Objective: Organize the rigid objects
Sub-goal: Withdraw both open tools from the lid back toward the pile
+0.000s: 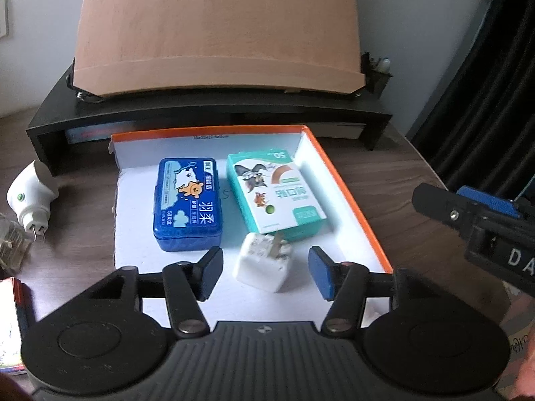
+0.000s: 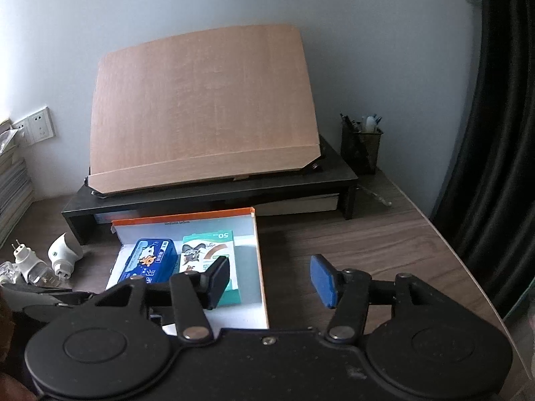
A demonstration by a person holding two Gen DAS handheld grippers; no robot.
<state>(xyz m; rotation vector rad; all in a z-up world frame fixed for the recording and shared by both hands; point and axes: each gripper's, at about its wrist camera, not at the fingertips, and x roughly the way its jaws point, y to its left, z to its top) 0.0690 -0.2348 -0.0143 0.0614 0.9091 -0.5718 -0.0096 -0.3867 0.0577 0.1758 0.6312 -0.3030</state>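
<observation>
On the dark wood desk (image 2: 384, 234), the orange-edged tray (image 1: 347, 183) leaves bare room right, both left gripper (image 1: 264, 272) and right gripper (image 2: 269, 280) parted, empty.

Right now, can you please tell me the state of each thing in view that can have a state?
Left gripper: fingers open, around the white charger without pressing it.
Right gripper: fingers open, nothing between them.
White charger: inside the tray, prongs unfolded.
Blue tin: lid closed, lying flat in the tray.
Green box: closed, lying flat in the tray.
Orange-edged tray: open on top.
White plug-in device: unplugged, on the table.
</observation>
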